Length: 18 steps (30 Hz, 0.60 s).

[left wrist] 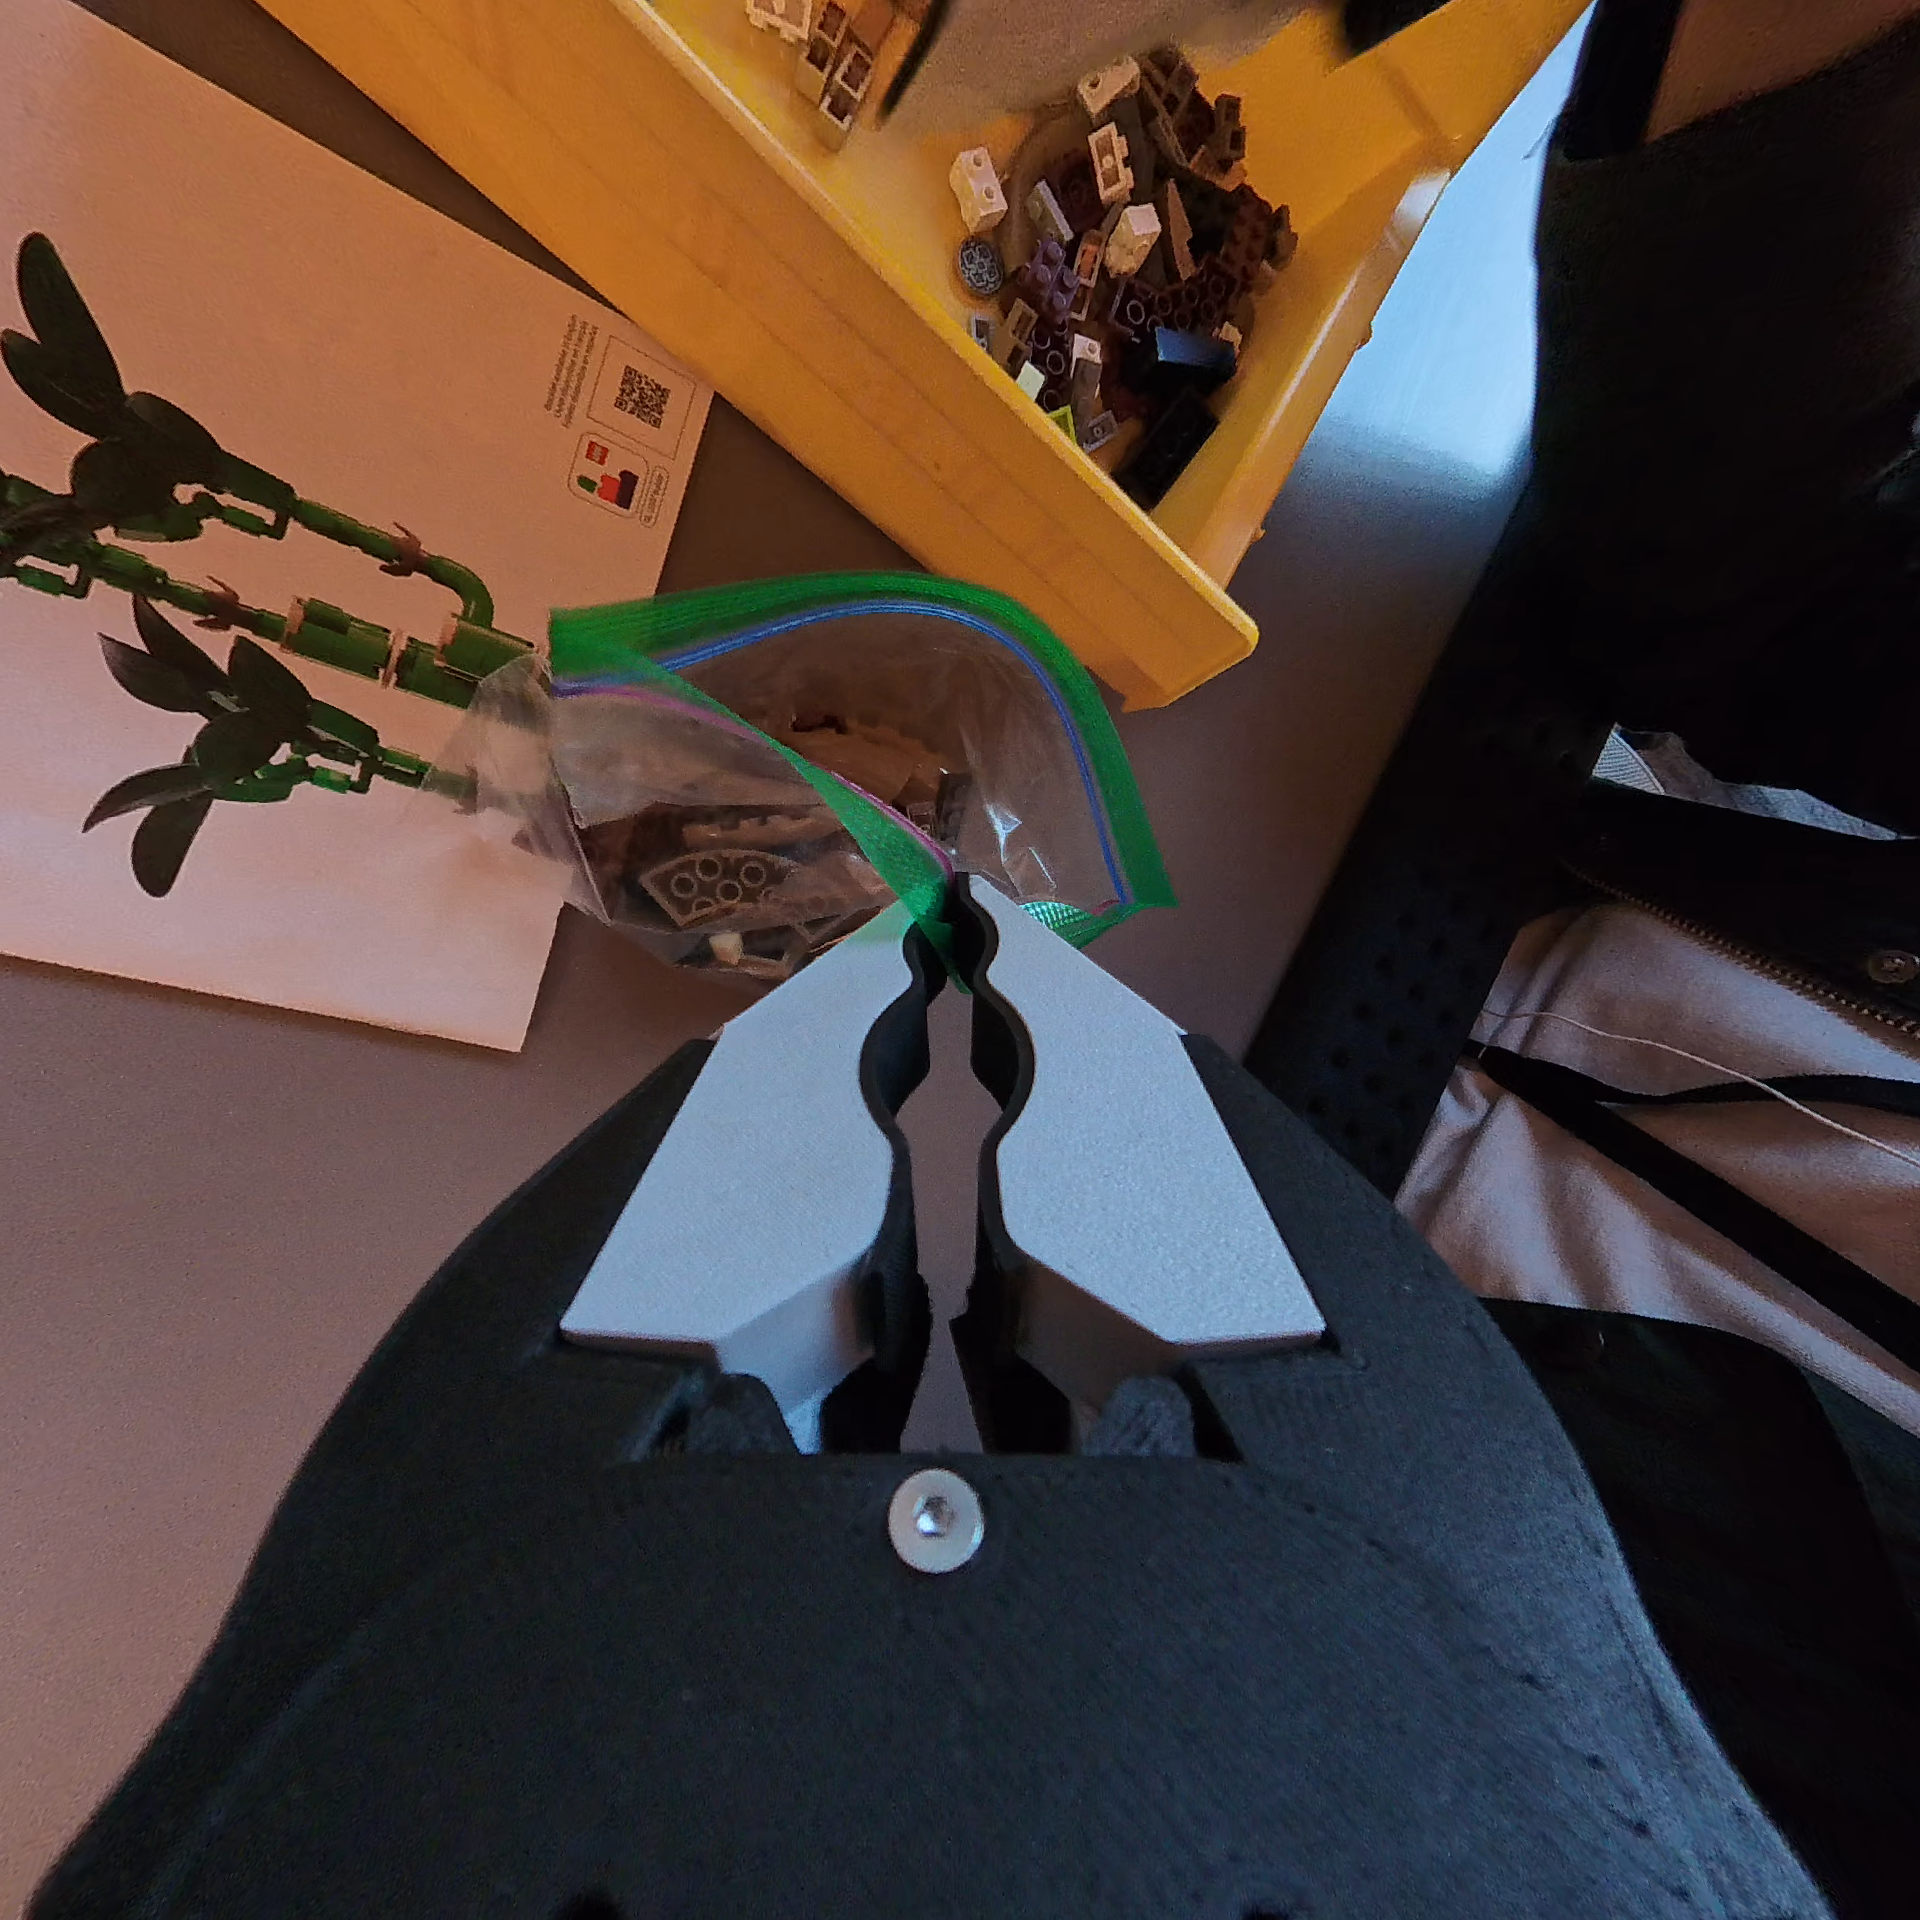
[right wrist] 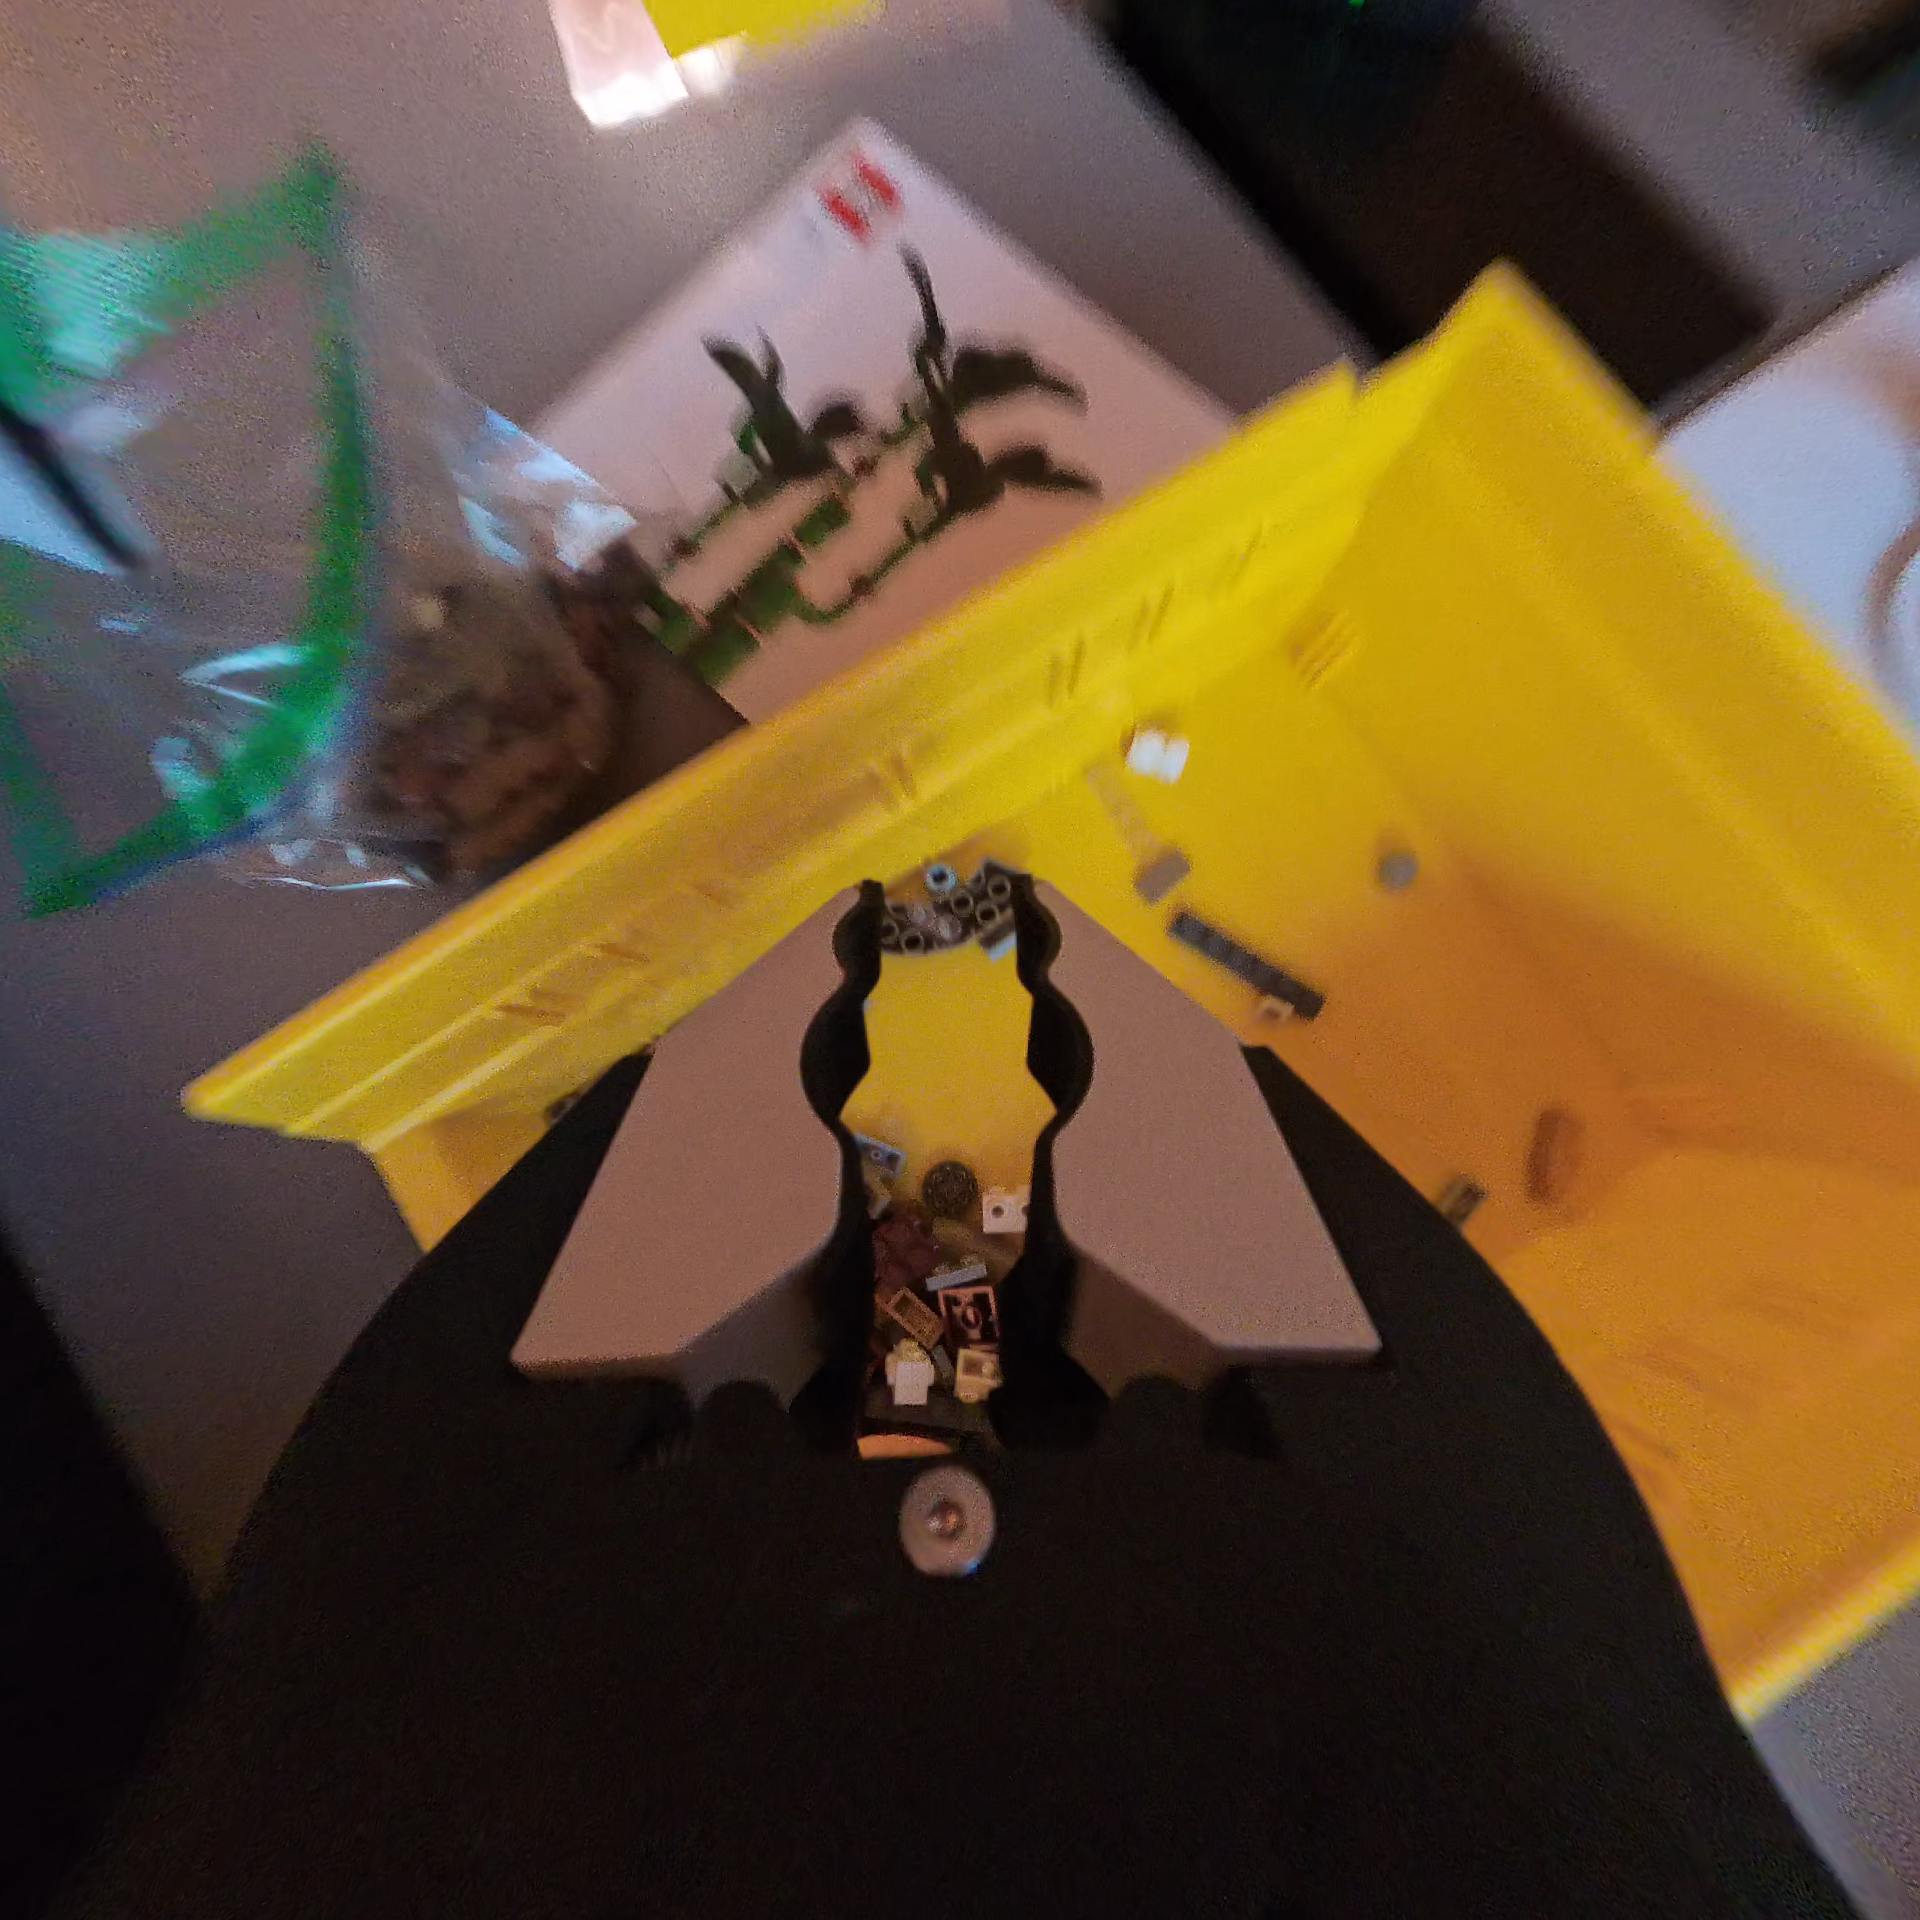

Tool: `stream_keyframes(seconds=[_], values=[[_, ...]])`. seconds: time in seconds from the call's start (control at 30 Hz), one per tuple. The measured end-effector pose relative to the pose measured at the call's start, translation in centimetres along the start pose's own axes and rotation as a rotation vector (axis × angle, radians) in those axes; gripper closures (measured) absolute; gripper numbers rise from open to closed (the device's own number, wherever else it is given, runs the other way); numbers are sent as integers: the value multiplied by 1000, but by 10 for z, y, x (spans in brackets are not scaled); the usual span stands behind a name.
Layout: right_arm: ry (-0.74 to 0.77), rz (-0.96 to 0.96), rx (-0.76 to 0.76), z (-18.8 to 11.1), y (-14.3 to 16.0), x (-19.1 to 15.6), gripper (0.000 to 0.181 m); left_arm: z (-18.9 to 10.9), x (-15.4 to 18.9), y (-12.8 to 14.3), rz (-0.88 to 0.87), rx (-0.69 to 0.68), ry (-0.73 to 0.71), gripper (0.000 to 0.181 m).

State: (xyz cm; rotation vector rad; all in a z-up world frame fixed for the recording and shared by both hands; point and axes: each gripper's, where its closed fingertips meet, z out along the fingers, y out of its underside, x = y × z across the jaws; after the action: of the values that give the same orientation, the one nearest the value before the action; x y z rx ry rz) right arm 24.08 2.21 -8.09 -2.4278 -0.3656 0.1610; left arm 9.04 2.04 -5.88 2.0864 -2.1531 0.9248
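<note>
My left gripper [left wrist: 961, 920] is shut on the green zip edge of a clear plastic bag [left wrist: 727, 821]. The bag's mouth is open and it holds dark and grey bricks. The bag lies on the grey table beside a yellow bin [left wrist: 831, 343]. My right gripper [right wrist: 948, 906] is over the yellow bin [right wrist: 1558, 727] and is shut on a dark grey curved studded brick [right wrist: 940, 923] between its fingertips. A heap of loose bricks [right wrist: 940, 1299] lies in the bin below the fingers. The bag [right wrist: 312, 675] shows blurred at the left of the right wrist view.
A building booklet [left wrist: 312, 416] with a green plant picture lies on the table left of the bag; it also shows in the right wrist view [right wrist: 883, 343]. The bin holds a pile of mixed bricks [left wrist: 1132, 270]. A person's dark and beige clothing [left wrist: 1662, 1039] is at the right. Spacing between my two grippers at the tips: around 15 cm.
</note>
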Motion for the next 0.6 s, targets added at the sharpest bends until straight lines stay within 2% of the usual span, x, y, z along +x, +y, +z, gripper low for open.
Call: stream_keyframes(seconds=[0.13,0.23,0.4,0.47,0.6], values=[[15,-40,-187,42,33,1,156,2,0,0,1,-8,2,181],[-14,-64,-199,54,38,-5,156,3,1,0,3,-8,4,181],[-28,-92,-190,61,41,-5,161,2,1,0,4,-8,2,181],[-51,-70,-199,58,43,-6,172,1,1,0,3,-7,1,181],[-41,-58,-182,48,41,-1,173,2,1,0,2,-7,3,181]])
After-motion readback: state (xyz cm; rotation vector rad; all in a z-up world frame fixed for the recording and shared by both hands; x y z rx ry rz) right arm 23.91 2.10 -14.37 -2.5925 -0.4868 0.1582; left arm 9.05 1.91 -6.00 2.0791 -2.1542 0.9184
